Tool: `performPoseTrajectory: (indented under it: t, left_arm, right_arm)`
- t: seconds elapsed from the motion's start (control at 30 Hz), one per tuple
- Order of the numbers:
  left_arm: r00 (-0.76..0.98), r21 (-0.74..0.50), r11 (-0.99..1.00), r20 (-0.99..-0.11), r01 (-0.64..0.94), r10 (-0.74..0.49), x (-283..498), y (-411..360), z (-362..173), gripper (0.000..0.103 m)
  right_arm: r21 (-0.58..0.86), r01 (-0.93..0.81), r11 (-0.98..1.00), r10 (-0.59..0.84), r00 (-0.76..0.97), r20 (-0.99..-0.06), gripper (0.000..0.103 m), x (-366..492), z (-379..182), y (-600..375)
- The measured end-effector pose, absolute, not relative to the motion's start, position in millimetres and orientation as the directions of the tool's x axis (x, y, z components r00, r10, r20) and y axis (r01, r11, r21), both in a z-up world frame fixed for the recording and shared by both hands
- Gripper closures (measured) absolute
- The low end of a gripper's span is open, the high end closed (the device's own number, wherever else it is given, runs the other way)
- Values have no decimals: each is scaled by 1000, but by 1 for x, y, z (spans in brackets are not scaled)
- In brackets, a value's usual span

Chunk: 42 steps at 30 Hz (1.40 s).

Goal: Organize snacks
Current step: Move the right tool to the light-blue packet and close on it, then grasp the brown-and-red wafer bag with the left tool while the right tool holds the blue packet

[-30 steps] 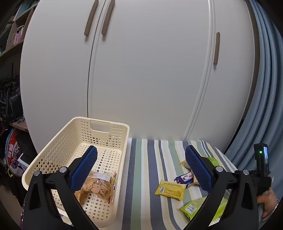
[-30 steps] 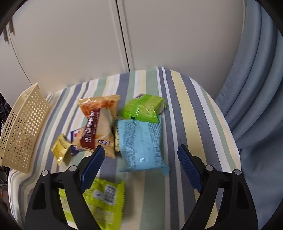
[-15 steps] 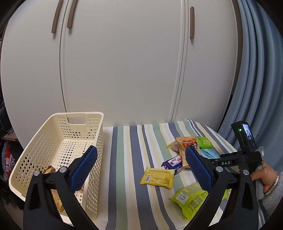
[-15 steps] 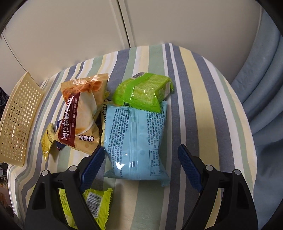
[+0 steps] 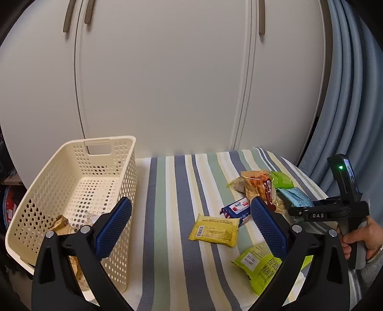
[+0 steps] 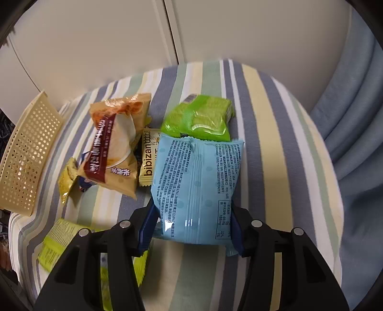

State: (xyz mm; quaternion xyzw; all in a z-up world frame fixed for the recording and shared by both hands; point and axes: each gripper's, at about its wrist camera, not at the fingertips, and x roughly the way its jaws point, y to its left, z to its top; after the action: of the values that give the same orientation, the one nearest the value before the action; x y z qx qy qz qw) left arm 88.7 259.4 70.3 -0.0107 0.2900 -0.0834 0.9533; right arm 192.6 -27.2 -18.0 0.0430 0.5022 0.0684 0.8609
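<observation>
On my left wrist view, my left gripper (image 5: 189, 220) hangs wide open and empty above the striped cloth (image 5: 167, 191), beside the cream basket (image 5: 71, 172), which already holds a couple of packets; most snacks lie loose on the cloth. On my right wrist view, my right gripper (image 6: 191, 229) has closed its pads on the near end of the light blue packet (image 6: 196, 181). I judge the sorting barely begun.

Ahead of me stands a white wardrobe (image 5: 167, 83) with brown handles (image 5: 261, 16). Blue curtains (image 5: 347, 95) hang at my right, and a striped cloth (image 5: 172, 203) covers the bench.
</observation>
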Motion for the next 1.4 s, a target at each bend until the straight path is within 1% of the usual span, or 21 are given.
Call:
performPoseTrajectory:
  t: [0.13, 0.2, 0.3, 0.43, 0.53, 0.73, 0.83, 0.93, 0.97, 1.0, 1.03, 1.1, 1.17, 1.27, 1.3, 1.33, 1.37, 1.4]
  left_arm:
    - [777, -143, 974, -587, 178, -228, 101, 255, 65, 2]
    - [763, -135, 974, -605, 182, -226, 107, 247, 63, 2]
    - [738, -95, 972, -636, 216, -226, 119, 224, 60, 2]
    - [677, -70, 957, -692, 283, -250, 144, 184, 52, 2]
    - [618, -75, 946, -740, 315, -264, 166, 157, 40, 2]
    - [523, -130, 936, -800, 327, -294, 203, 121, 25, 2]
    - [491, -132, 936, -822, 327, -287, 213, 108, 20, 2]
    - [467, -98, 940, -848, 327, -250, 223, 93, 12, 2]
    - [464, -80, 941, -854, 328, -235, 226, 90, 10, 5]
    - [458, -60, 942, -862, 331, -216, 228, 86, 6, 12]
    - [450, -48, 942, -870, 332, -203, 230, 82, 3, 16]
    - [419, -37, 947, -891, 318, -176, 236, 79, -6, 31]
    - [399, -45, 952, -901, 303, -170, 240, 80, -12, 36]
    - [399, -74, 952, -896, 297, -194, 240, 86, -11, 39]
    - [401, -84, 951, -893, 297, -204, 239, 88, -10, 43]
    - [403, -92, 950, -890, 297, -212, 238, 90, -8, 44]
    - [406, -103, 950, -887, 294, -222, 237, 92, -7, 48]
    - [410, -113, 951, -883, 287, -229, 236, 94, -5, 49]
  right_arm:
    - [229, -62, 971, 224, 553, -802, 50, 170, -3, -42]
    - [258, -43, 965, 234, 587, -775, 50, 163, 2, -50]
    - [264, -20, 964, 219, 622, -752, 50, 159, 3, -56]
    - [318, -3, 948, 253, 613, -748, 50, 158, -4, -64]
    - [339, 1, 941, 265, 621, -738, 50, 154, -5, -69]
    - [386, 40, 922, 276, 632, -724, 50, 153, -7, -79]
    - [404, 46, 914, 288, 629, -722, 50, 153, -8, -81]
    - [408, 39, 912, 295, 628, -720, 50, 152, -9, -81]
    - [410, 36, 911, 298, 628, -719, 50, 152, -9, -81]
    - [412, 36, 910, 300, 628, -718, 50, 152, -9, -81]
    - [414, 36, 910, 302, 629, -717, 50, 152, -9, -82]
    - [420, 35, 907, 306, 629, -715, 50, 152, -9, -82]
    - [424, 36, 905, 309, 630, -712, 50, 152, -8, -84]
    - [426, 32, 904, 313, 630, -710, 50, 154, -9, -84]
    - [426, 30, 904, 314, 631, -709, 50, 153, -7, -84]
    - [426, 29, 904, 314, 632, -709, 50, 152, -7, -84]
    - [427, 29, 904, 314, 633, -707, 50, 152, -7, -84]
    - [428, 29, 903, 314, 634, -706, 50, 152, -7, -85]
